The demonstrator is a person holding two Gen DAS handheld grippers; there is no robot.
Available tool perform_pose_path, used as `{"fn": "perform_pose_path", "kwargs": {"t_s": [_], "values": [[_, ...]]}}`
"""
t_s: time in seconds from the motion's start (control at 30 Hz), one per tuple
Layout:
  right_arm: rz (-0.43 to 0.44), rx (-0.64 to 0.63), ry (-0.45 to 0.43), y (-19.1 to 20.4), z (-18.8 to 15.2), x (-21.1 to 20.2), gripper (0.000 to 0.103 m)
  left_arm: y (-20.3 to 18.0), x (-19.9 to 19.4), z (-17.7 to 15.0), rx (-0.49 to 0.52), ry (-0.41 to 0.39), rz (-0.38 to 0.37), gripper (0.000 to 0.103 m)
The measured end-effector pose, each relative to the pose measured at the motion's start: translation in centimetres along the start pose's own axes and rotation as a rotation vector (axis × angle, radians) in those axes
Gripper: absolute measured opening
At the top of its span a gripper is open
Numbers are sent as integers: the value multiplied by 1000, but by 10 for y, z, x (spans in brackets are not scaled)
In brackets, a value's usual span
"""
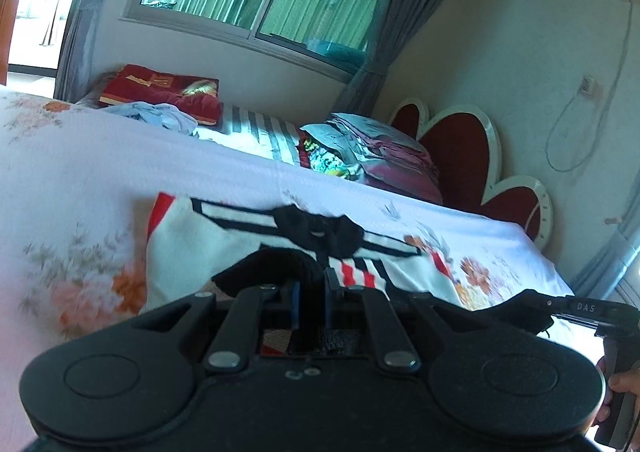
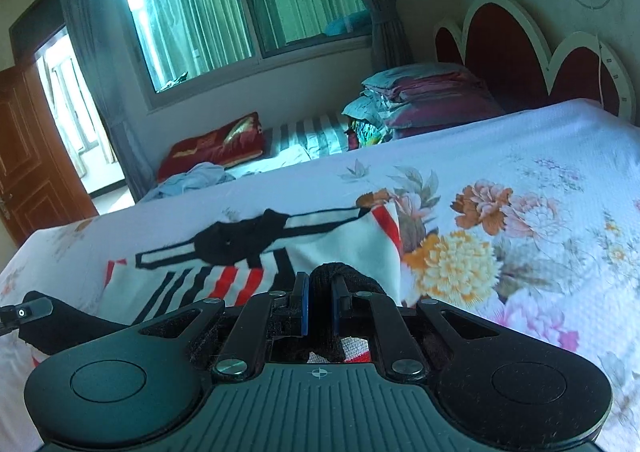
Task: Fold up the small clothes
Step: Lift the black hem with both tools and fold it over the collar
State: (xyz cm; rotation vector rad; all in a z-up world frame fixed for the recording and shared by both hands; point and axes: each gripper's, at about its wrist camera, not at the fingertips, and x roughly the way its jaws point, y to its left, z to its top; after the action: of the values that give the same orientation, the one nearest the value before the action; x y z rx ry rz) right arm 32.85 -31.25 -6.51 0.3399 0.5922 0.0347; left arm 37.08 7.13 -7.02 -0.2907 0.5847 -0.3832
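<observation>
A small white knit sweater (image 1: 192, 240) with black collar, black bands and red stripes lies on the floral bed sheet (image 1: 72, 171); it also shows in the right wrist view (image 2: 344, 252). My left gripper (image 1: 312, 288) is shut on the sweater's black hem at its near left corner. My right gripper (image 2: 320, 292) is shut on the black hem at the near right corner. Both hold the hem lifted a little over the sweater's body. The right gripper also shows in the left wrist view (image 1: 560, 312), and the left gripper's tip in the right wrist view (image 2: 28, 312).
Far across the bed lie a red folded blanket (image 1: 160, 91), a crumpled pale blue garment (image 1: 160, 113), a striped sheet (image 1: 260, 131) and a stack of folded bedding (image 1: 380, 147). The red headboard (image 1: 460, 155) stands at the right. A window and curtains are behind.
</observation>
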Motion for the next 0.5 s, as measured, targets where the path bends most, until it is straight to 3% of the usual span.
{"fn": "perform_pose_path", "kwargs": {"t_s": [0.5], "values": [[1, 47, 48, -14, 50, 109, 10, 28, 88, 39, -53, 24, 104, 10]]}}
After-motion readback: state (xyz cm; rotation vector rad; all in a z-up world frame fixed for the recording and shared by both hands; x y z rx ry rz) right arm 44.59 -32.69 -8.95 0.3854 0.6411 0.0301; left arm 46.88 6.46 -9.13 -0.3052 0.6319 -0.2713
